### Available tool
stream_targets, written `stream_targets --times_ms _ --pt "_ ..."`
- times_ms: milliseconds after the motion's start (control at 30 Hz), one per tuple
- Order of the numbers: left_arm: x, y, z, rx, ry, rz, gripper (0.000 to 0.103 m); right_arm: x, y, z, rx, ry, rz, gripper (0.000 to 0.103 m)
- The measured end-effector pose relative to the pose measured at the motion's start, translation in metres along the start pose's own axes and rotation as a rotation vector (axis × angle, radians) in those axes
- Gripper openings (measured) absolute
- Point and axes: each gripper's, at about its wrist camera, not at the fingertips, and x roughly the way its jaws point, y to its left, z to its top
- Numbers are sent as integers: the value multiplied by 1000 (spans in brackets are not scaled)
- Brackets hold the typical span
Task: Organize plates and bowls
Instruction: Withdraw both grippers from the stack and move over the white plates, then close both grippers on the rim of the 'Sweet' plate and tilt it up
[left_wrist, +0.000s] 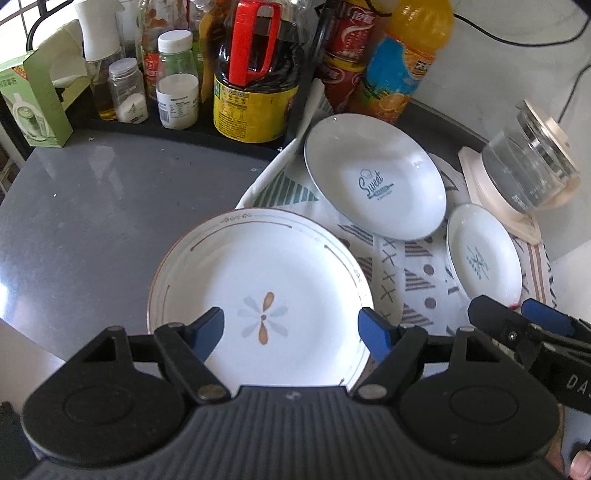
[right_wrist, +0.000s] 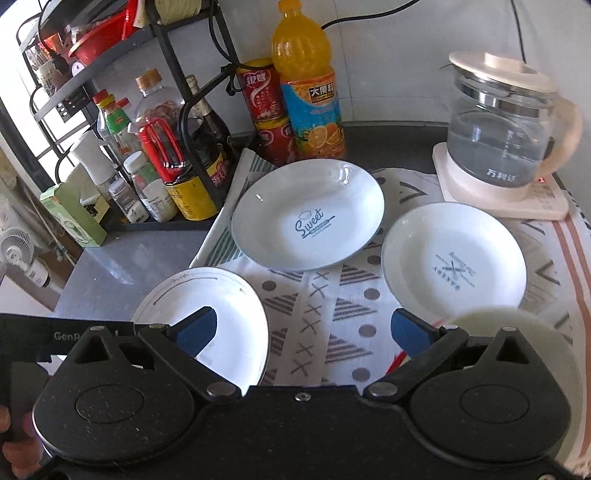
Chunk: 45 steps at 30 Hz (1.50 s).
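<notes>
Plates lie spread out singly, none stacked, so the sorting looks barely begun. The flower plate sits at the cloth's left edge, partly on the bare grey countertop, directly ahead of the left gripper. That gripper's blue pads stand wide apart with nothing between them, hovering over the plate's near rim; I judge it is lined up this way to come down on the rim and pinch it. The "Sweet" plate rests toward the far edge of the patterned cloth, just in front of the orange juice bottle and red cans. The smaller plate with the crossed-cutlery print lies toward the cloth's right side, near the glass kettle on its pale base.

The right gripper is likewise spread open and empty, hanging above the bare middle of the cloth between the flower plate and the smaller plate. A pale greenish rounded thing shows at its right, close to the lens and blurred; it may be a bowl, but I cannot tell. In the left wrist view the right gripper's tips sit just beside the smaller plate's near rim.

The cloth probably serves to cushion the crockery and keep it from sliding. Each plate's shallow raised rim gives the fingers an edge to grip. The crowded condiment rack at the far left corner leaves little room there, so stacking would likely be safest on the cloth itself.
</notes>
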Motion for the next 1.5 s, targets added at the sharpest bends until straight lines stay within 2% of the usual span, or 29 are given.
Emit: stream_targets --times_ms 333,667,867,967,1067,1333,1500 --pt "16 -20 27 -19 -56 48 78 29 -19 36 -87 39 10 102" --pt "52 -28 56 -28 -40 47 77 70 -38 69 -164 63 -23 100" --pt "72 -27 71 -31 -38 49 74 93 -42 81 -182 80 -40 87" --pt "81 -28 79 -27 -37 44 71 107 -45 85 -180 89 -59 84" --pt "92 -32 86 -17 -32 39 67 121 -50 87 -173 110 -70 76" --pt "128 -36 98 3 22 65 44 157 -60 92 -174 166 -103 61" --pt "146 -35 102 1 41 65 39 175 -64 96 -203 193 -119 53"
